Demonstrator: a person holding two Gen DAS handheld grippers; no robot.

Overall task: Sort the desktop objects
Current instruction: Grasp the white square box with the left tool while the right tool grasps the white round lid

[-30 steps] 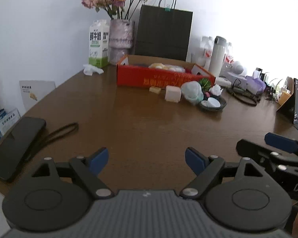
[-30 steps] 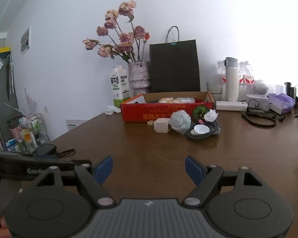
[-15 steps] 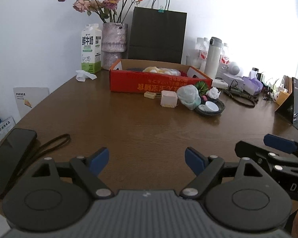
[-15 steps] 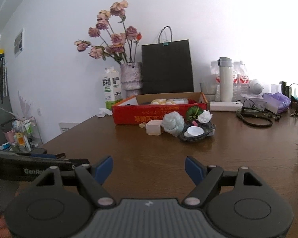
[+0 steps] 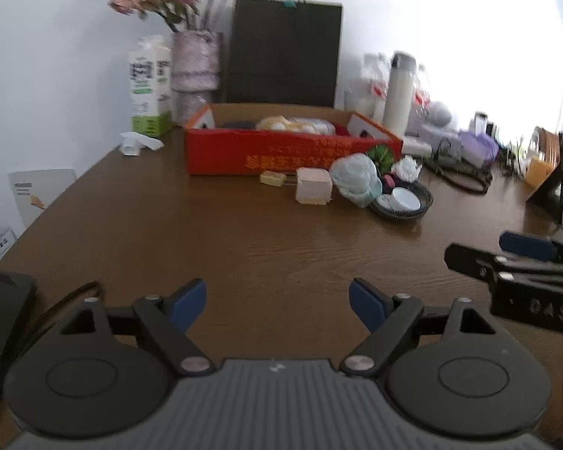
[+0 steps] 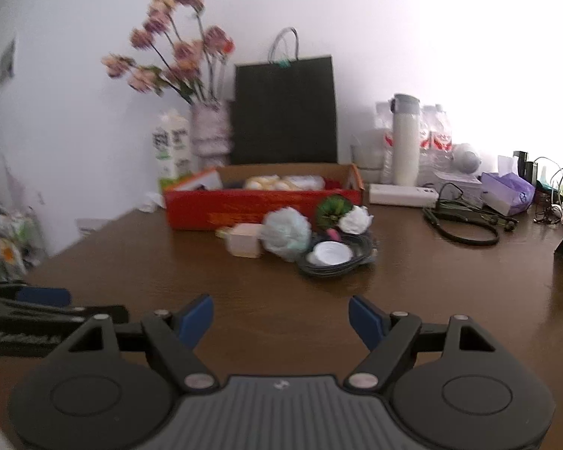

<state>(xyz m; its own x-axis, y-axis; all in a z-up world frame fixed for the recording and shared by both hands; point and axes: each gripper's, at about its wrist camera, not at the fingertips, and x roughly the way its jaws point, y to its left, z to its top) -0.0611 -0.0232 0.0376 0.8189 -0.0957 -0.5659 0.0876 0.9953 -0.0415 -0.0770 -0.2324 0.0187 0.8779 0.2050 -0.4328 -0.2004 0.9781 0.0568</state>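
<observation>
Both claws, left (image 5: 277, 305) and right (image 6: 280, 318), gape wide and empty above bare counter (image 5: 214, 236). Farther on, a pink block (image 6: 245, 244), pale wad (image 6: 287, 233) and dish (image 6: 336, 260) sit before the red box (image 6: 261, 206).

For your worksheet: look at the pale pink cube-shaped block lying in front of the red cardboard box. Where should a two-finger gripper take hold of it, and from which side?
Grip the pale pink cube-shaped block across its two flat side faces, coming from the near, open side of the brown wooden table. The red cardboard box stands behind it and a pale green crumpled bundle crowds its right face, so the right pad will probably need to be slipped in carefully.
</observation>
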